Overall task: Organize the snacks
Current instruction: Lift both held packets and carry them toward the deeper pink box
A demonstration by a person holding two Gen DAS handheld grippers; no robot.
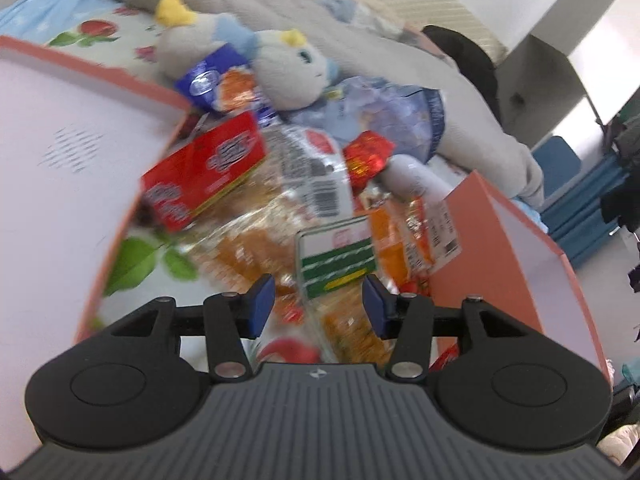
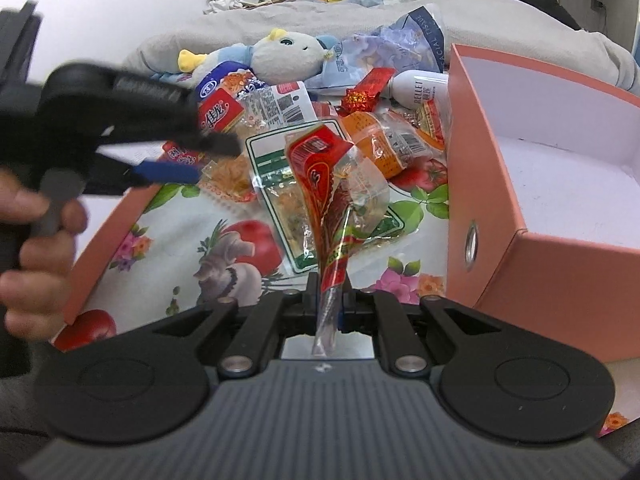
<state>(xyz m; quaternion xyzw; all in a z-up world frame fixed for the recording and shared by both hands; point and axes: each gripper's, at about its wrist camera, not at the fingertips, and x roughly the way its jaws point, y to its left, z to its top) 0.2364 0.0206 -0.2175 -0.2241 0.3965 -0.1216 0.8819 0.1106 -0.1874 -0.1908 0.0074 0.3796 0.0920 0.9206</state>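
Note:
A heap of snacks lies on a flowered cloth between two salmon boxes. In the left wrist view my left gripper [image 1: 318,300] stands open just above a clear packet with a green and white label [image 1: 340,256], nothing between its blue pads [image 1: 262,300]. A red carton [image 1: 204,176] and a blue snack bag [image 1: 216,80] lie further off. In the right wrist view my right gripper [image 2: 329,292] is shut on the tail of a red and clear snack packet [image 2: 332,184], held up over the cloth. The left gripper [image 2: 168,170] reaches in from the left, a hand behind it.
A salmon box [image 2: 540,184] with a white inside stands open on the right; a shallow salmon lid [image 1: 60,120] lies on the left. Behind the heap are a plush toy [image 2: 280,56], a tissue pack [image 2: 400,48], a white bottle [image 2: 416,88] and a grey blanket [image 2: 500,24].

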